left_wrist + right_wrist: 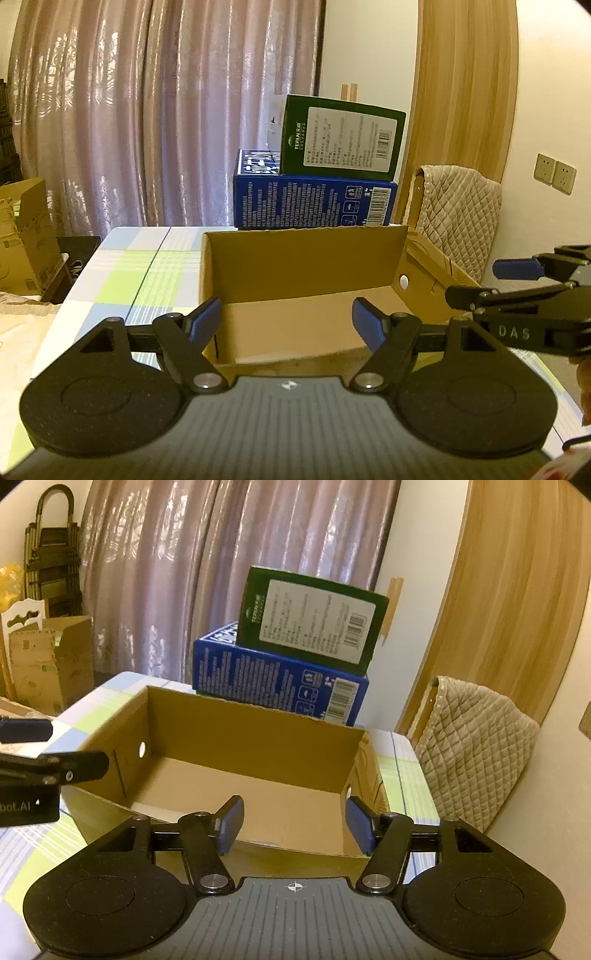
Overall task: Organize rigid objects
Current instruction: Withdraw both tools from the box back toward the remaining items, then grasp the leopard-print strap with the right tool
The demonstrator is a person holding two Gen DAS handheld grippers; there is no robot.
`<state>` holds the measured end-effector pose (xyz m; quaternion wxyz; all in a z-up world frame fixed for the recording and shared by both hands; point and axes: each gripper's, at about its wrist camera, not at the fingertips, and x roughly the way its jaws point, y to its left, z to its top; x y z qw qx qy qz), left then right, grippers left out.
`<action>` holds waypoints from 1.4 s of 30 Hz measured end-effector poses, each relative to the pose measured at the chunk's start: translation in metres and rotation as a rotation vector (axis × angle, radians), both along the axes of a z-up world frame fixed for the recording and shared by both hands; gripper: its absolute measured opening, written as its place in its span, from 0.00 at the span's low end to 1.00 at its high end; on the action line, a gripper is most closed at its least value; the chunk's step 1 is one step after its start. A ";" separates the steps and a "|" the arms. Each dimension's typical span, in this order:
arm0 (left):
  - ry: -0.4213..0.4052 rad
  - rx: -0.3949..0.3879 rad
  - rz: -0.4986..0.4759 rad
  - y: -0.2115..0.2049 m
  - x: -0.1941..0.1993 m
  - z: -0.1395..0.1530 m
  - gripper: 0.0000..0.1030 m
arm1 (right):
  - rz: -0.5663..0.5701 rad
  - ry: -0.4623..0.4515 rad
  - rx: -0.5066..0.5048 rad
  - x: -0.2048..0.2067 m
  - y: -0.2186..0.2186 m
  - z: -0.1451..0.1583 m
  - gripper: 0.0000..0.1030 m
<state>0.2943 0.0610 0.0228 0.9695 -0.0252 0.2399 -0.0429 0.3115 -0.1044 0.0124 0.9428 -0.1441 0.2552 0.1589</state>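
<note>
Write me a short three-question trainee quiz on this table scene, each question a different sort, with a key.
1. True or false: the green box stands on top of the blue box.
2. Multiple choice: the open cardboard box holds A) two cartons, B) nothing visible, C) a folded cloth.
3. Fill in: the left hand-held gripper and the right hand-held gripper both have their jaws ____ and hold nothing.

Key: 1 true; 2 B; 3 open.
</note>
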 end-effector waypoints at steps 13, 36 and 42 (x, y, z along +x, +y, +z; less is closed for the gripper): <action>0.052 0.000 0.054 0.016 -0.080 -0.019 0.78 | 0.051 -0.013 0.135 -0.080 -0.033 0.005 0.79; 0.180 0.058 0.058 0.014 -0.154 -0.092 0.81 | 0.187 0.211 0.241 -0.164 -0.054 -0.104 0.84; 0.202 0.026 0.063 0.021 -0.148 -0.101 0.81 | 0.243 0.240 0.155 -0.152 -0.039 -0.130 0.77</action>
